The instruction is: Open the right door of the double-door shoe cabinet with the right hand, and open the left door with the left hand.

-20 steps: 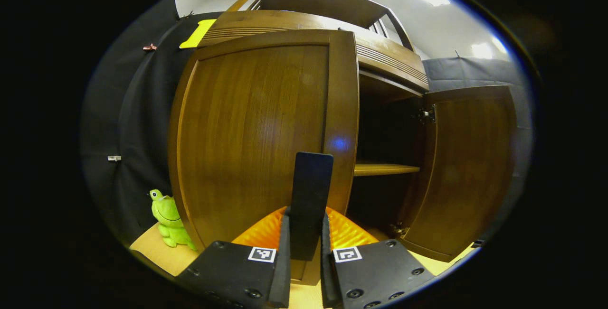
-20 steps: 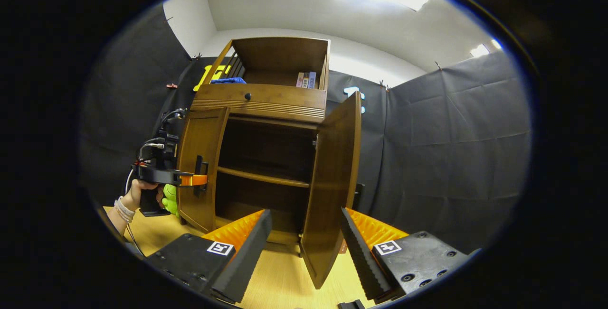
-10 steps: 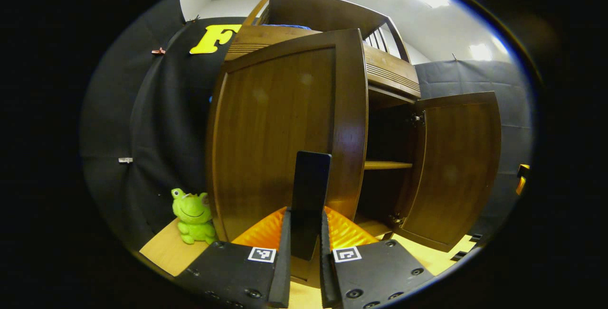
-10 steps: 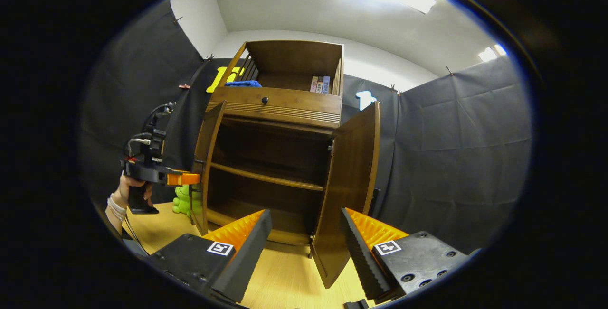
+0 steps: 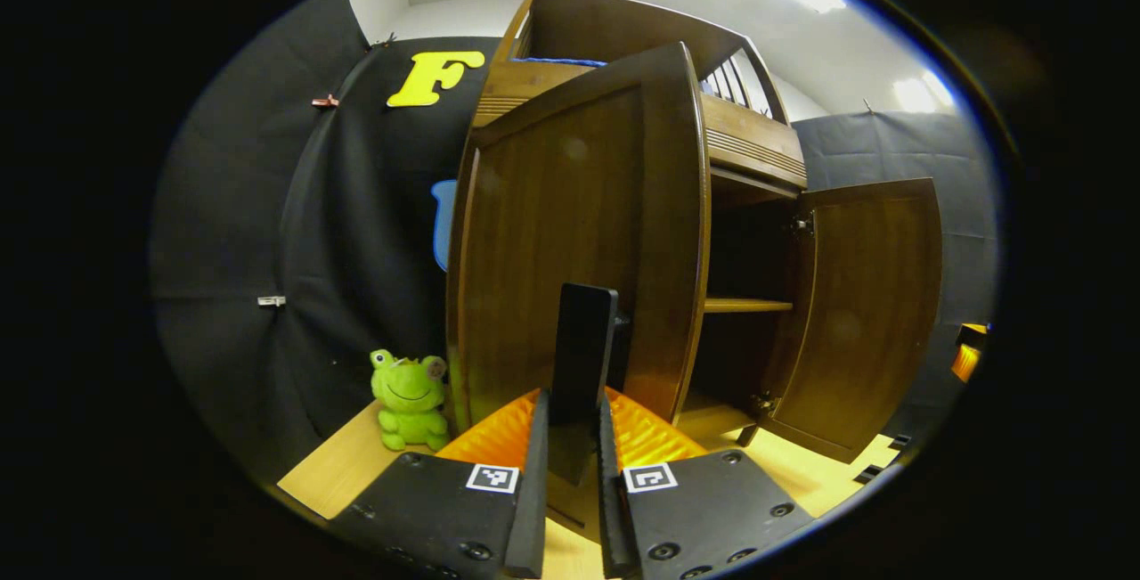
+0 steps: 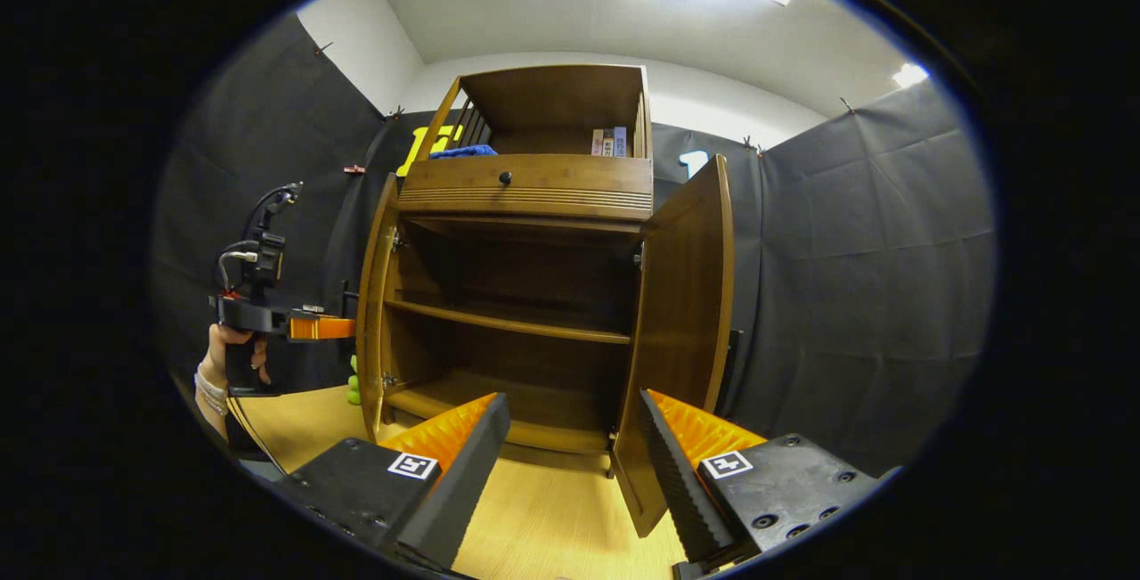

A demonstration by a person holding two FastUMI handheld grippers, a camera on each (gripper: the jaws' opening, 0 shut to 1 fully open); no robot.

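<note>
Here the left gripper [image 5: 570,473] is clamped on the dark upright handle [image 5: 583,353] of the left door [image 5: 579,232], which stands swung well out; the right door [image 6: 681,330] hangs wide open with the right gripper [image 6: 570,464] spread, empty and clear of it. Risk, as I judge it: pulling off the hinge arc could twist the handle from the fingers. Swinging further could knock the green frog toy [image 5: 410,397] just beside the door.

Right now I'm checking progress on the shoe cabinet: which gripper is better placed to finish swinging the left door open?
Left. The left gripper is shut on the left door's handle. The right gripper hangs open in front of the cabinet, holding nothing, with the right door already swung wide.
</note>
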